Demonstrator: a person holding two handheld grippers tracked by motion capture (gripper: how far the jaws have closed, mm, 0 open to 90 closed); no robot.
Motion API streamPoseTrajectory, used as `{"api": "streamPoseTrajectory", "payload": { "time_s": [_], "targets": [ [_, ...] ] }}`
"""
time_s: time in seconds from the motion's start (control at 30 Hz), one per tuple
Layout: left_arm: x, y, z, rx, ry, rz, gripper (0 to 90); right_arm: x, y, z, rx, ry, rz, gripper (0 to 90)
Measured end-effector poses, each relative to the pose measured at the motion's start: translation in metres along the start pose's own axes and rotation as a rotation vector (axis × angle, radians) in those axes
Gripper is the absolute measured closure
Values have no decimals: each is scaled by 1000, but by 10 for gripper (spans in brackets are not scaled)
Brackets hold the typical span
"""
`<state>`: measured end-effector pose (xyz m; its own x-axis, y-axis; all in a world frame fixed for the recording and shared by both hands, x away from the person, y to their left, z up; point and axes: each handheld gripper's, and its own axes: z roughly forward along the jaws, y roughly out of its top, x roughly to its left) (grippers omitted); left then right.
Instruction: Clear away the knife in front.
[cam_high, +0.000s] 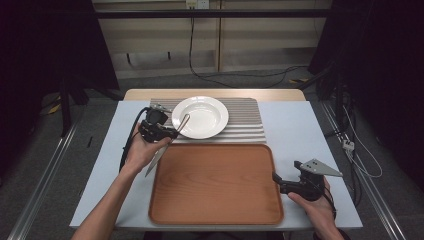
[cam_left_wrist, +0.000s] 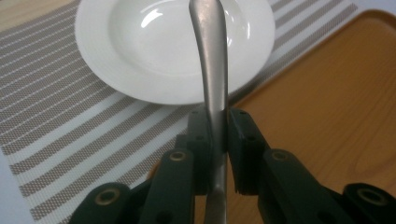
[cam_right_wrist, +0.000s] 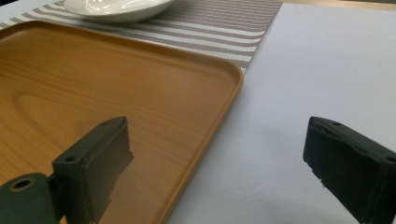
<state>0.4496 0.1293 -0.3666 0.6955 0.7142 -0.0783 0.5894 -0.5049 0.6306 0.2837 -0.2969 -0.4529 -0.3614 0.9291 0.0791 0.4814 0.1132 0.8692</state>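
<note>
Left tool (cam_left_wrist: 218, 140) clamps knife (cam_left_wrist: 212, 70).

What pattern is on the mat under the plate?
The mat has grey-brown and white stripes. They show best in the left gripper view.

Dark room, grey floor (cam_high: 50, 150), trailing cables (cam_high: 235, 76).

No lettering, label or number seems readable anywhere in these views.
</note>
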Motion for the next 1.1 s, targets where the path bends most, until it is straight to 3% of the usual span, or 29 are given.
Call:
{"api": "streamPoseTrajectory", "payload": {
  "time_s": [0.43, 0.5, 0.73, 1.1],
  "targets": [
    [-35, -14, 21, 72, -47, 20, 799, 1, 0, 1, 3, 5, -3, 73],
    [-36, -17, 26, 82, -67, 11, 799, 0, 0, 1, 4, 4, -7, 73],
    [-45, -25, 42, 128, -62, 4, 799, 1, 0, 0, 3, 10, -7, 73],
    [-48, -43, 44, 161, -55, -15, 799, 2, 0, 1, 6, 5, -7, 73]
  ]
}}
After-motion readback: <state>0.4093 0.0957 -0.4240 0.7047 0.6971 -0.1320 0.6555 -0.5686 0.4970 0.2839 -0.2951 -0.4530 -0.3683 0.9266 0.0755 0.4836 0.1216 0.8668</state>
